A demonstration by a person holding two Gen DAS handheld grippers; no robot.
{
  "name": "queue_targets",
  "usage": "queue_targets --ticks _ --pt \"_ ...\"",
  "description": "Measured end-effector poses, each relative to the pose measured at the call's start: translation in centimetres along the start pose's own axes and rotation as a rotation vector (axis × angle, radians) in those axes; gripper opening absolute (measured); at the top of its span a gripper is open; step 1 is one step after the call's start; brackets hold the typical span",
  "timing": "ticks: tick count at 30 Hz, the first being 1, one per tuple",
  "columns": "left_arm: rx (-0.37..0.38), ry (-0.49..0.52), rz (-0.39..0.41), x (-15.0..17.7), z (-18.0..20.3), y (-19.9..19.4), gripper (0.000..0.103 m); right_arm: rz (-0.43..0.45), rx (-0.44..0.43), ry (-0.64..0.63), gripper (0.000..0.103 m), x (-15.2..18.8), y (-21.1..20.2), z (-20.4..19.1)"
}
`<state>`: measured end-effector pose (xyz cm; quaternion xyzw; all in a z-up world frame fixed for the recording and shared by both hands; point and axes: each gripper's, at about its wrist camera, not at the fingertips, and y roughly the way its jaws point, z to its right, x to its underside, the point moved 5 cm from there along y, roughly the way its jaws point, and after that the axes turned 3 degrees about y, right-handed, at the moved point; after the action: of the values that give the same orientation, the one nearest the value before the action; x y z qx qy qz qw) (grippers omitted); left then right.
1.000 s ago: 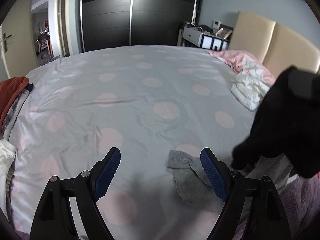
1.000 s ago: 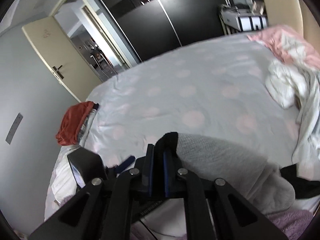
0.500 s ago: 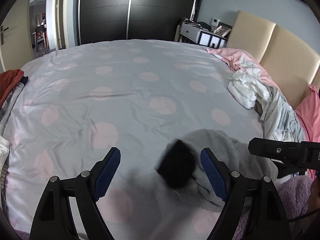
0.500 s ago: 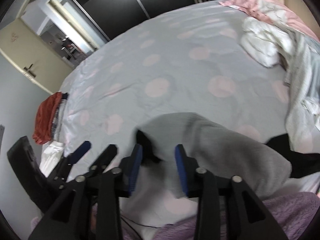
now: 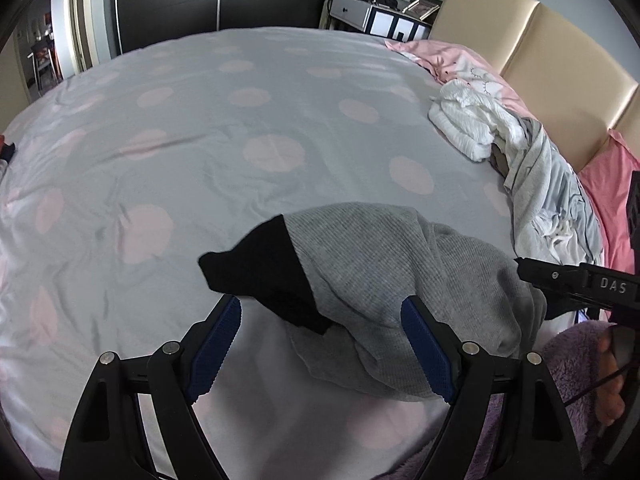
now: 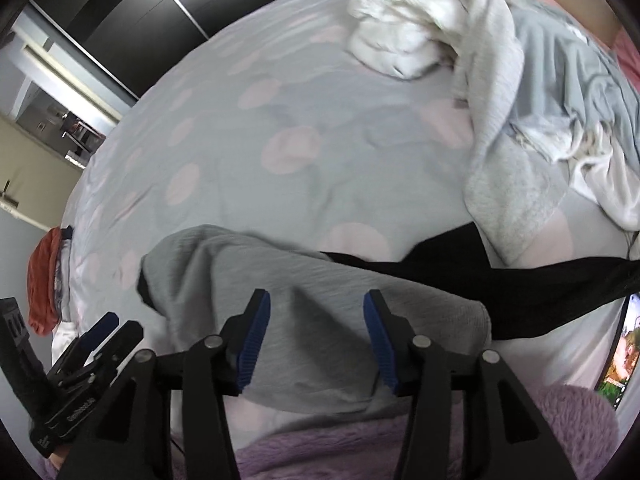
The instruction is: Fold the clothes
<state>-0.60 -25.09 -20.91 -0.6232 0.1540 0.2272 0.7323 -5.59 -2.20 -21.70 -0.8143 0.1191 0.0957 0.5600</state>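
While the left tongs (image 5: 321, 340) stand wide open, nothing is held in them. A soft grey knit top with a black cuff (image 5: 384, 280) lies on the grey bed cover with pink dots (image 5: 208, 128), just ahead of and partly between the blue pads, which do not press on it. The right tongs (image 6: 316, 344) are opening, and the same grey top (image 6: 312, 304) lies under and between their pads, loose. Only the left view shows the tan padded headboard (image 5: 532, 56) far ahead on the right. Only the right view shows an orange-red cloth pile (image 6: 42, 280) far off to the left, and a black garment (image 6: 500, 288) beside the top on the right.
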Motion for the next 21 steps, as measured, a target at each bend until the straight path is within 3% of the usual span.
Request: queue_targets --ticks 3,9,12,17,19,21 --pt "0.013 0.007 -0.014 0.0 0.6 0.6 0.084 -0.055 -0.045 0.041 0.048 0.2 1.6 0.3" --pt "0.073 0.016 -0.035 -0.1 2.5 1.7 0.084 -0.081 0.005 -0.001 0.05 0.5 3.4 -0.6" --pt "0.095 0.069 -0.029 -0.1 4.3 1.9 0.084 -0.083 0.009 -0.003 0.049 0.6 3.5 -0.5" --pt "0.037 0.114 -0.101 0.6 5.4 4.1 0.083 -0.086 0.015 -0.006 0.034 0.8 3.6 -0.3" --pt "0.017 0.111 -0.128 1.1 5.3 4.8 0.078 -0.087 0.018 -0.007 0.03 0.8 3.7 -0.2" --pt "0.004 0.115 -0.155 1.5 5.1 5.5 0.056 -0.082 0.026 -0.021 0.025 0.9 3.7 -0.4"
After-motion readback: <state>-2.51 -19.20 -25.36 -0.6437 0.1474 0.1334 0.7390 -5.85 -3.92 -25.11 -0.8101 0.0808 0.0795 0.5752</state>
